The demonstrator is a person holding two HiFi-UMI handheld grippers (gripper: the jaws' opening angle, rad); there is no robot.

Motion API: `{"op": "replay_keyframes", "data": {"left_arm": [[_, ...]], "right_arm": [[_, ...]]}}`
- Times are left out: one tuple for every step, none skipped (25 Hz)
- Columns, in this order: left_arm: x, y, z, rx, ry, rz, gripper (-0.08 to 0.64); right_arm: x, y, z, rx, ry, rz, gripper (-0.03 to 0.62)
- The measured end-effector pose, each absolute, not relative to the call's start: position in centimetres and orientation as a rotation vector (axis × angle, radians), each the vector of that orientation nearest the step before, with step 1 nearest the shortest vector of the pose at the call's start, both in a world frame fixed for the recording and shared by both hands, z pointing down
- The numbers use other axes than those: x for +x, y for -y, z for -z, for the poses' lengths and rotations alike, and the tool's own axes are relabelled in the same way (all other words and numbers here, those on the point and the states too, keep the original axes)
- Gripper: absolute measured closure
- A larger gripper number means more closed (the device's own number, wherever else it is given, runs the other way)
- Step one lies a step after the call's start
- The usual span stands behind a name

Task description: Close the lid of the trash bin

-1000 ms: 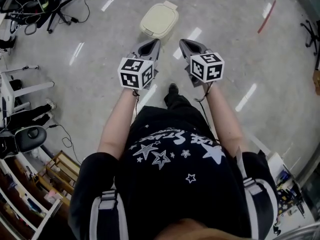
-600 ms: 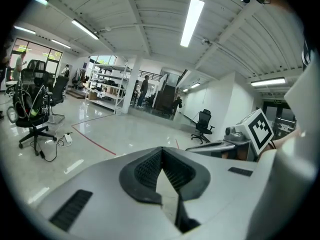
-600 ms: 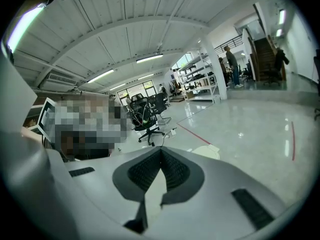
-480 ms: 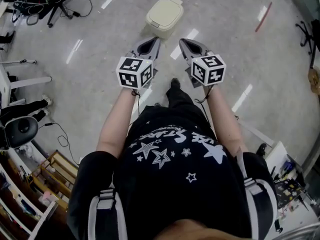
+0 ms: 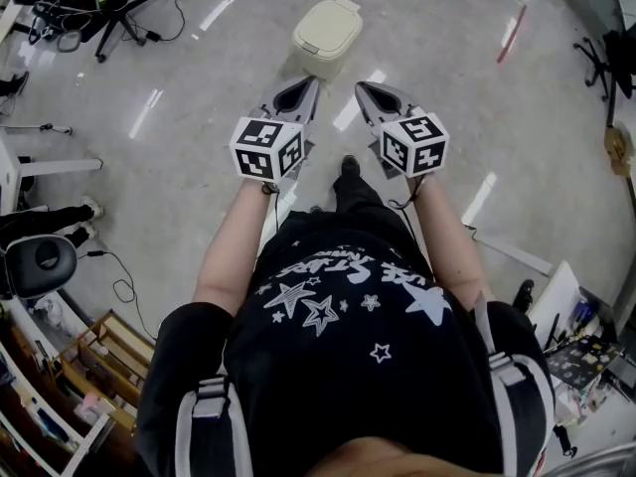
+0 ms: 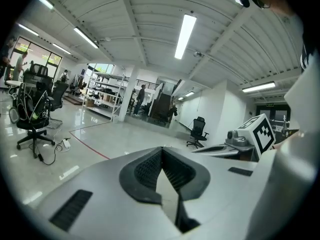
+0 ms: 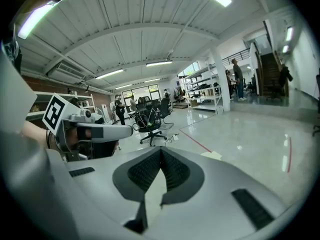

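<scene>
A cream trash bin (image 5: 324,34) stands on the grey floor ahead of me, its lid lying flat on top. Both grippers are held at chest height, side by side, pointing toward the bin but short of it and well above it. My left gripper (image 5: 306,83) is shut with nothing between its jaws, tips meeting (image 6: 162,150). My right gripper (image 5: 364,87) is likewise shut and empty (image 7: 161,150). The bin does not show clearly in either gripper view; both look level across the hall.
A chair base and tangled cables (image 5: 94,8) lie at the upper left. Red tape lines (image 5: 511,34) mark the floor. Wooden shelves (image 5: 99,361) are at the lower left, a cluttered desk (image 5: 581,341) at the lower right. My shoe (image 5: 344,171) shows below the grippers.
The floor has slid slightly in the head view and the bin sits a little higher and further right. Both grippers keep the same pose, shut.
</scene>
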State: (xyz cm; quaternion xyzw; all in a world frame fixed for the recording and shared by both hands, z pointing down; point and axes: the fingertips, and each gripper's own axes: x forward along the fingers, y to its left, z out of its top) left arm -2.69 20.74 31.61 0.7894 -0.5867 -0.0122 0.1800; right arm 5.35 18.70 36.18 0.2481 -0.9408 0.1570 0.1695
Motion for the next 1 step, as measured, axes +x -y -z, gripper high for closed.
{"op": "replay_keyframes", "data": {"left_arm": [[-2.7, -21.43, -31.42, 2.233, 1.656, 0.041, 0.549]], "right_arm": [[5.36, -19.36, -36.01, 0.703, 2.672, -0.428, 0.588]]}}
